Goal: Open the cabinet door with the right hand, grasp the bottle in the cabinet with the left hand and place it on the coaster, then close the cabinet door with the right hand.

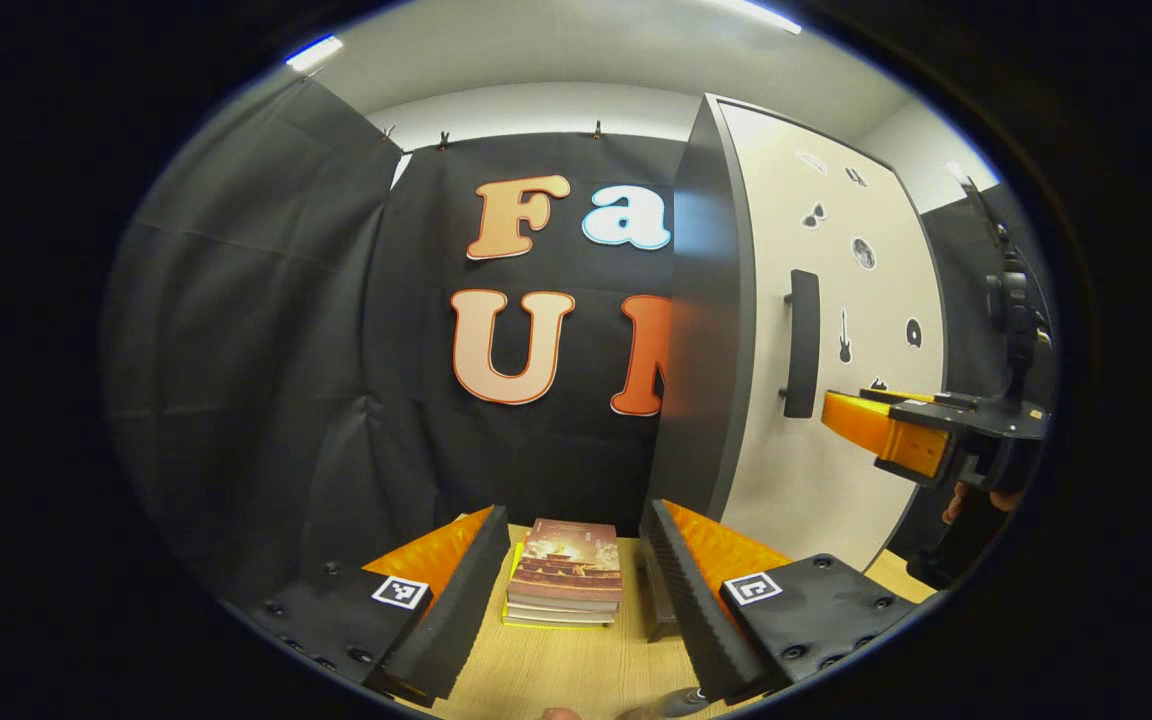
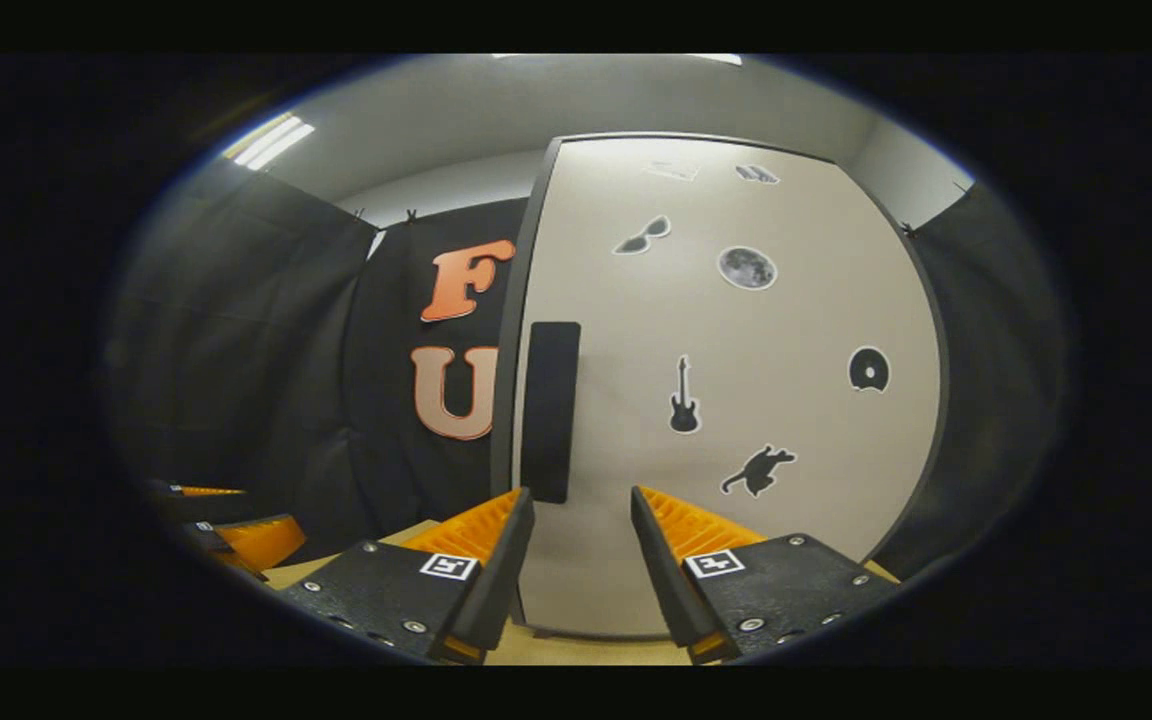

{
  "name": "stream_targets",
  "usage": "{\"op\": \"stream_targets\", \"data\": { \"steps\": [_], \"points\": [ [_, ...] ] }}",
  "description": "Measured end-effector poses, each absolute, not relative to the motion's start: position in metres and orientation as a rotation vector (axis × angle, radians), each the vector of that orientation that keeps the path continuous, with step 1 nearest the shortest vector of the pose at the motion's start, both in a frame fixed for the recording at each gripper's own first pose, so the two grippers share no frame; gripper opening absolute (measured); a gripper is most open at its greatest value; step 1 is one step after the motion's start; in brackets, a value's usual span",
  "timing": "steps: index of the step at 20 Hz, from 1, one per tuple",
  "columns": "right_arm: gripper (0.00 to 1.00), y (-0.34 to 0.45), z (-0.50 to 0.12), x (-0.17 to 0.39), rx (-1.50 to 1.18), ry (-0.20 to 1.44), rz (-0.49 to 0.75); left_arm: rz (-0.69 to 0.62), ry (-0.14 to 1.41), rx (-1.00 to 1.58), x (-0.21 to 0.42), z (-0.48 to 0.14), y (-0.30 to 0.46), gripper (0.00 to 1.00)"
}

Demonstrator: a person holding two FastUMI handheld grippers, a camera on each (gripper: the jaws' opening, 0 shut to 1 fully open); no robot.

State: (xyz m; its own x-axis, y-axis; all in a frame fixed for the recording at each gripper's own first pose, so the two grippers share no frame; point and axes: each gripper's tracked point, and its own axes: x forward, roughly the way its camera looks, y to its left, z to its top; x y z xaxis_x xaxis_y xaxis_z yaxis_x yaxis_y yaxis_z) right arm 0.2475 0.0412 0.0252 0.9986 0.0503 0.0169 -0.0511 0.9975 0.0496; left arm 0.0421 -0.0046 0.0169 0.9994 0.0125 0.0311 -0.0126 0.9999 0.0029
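My left gripper holds its 2 fingers apart over the table, waiting, with a stack of books beyond and the cabinet door shut at right. My right gripper spreads its fingers near the door's handle, lined up to pull. I judge the bottle sits behind that door.

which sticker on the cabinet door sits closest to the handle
The guitar sticker, just right of the handle; the moon, sunglasses, cat and disc stickers all lie farther off.
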Motion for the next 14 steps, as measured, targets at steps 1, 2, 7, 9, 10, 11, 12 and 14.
{"op": "stream_targets", "data": {
  "steps": [1,2,7,9,10,11,12,14],
  "points": [
    [0.63,0.04,0.028,0.239,0.041,-0.021,0.049,0.012,-0.037,0.007,0.04,0.018,-0.005,0.92],
    [0.65,0.038,0.03,0.231,0.029,-0.028,0.042,0.011,-0.039,0.012,0.038,0.019,-0.005,0.92],
    [0.71,0.033,0.04,0.188,-0.024,-0.059,-0.01,-0.033,-0.039,0.005,0.031,0.021,-0.01,0.92],
    [0.77,0.038,0.039,0.172,-0.03,-0.061,-0.031,-0.055,-0.036,0.008,0.03,0.022,-0.01,0.92],
    [0.79,0.04,0.037,0.166,-0.035,-0.06,-0.04,-0.067,-0.034,0.011,0.029,0.022,-0.01,0.92],
    [0.81,0.044,0.036,0.161,-0.04,-0.053,-0.048,-0.079,-0.03,0.016,0.028,0.023,-0.01,0.92],
    [0.82,0.048,0.033,0.155,-0.041,-0.046,-0.052,-0.092,-0.032,0.021,0.026,0.024,-0.009,0.92],
    [0.86,0.056,0.028,0.14,-0.015,-0.037,-0.075,-0.118,-0.043,0.038,0.021,0.027,-0.009,0.92]
  ]
}}
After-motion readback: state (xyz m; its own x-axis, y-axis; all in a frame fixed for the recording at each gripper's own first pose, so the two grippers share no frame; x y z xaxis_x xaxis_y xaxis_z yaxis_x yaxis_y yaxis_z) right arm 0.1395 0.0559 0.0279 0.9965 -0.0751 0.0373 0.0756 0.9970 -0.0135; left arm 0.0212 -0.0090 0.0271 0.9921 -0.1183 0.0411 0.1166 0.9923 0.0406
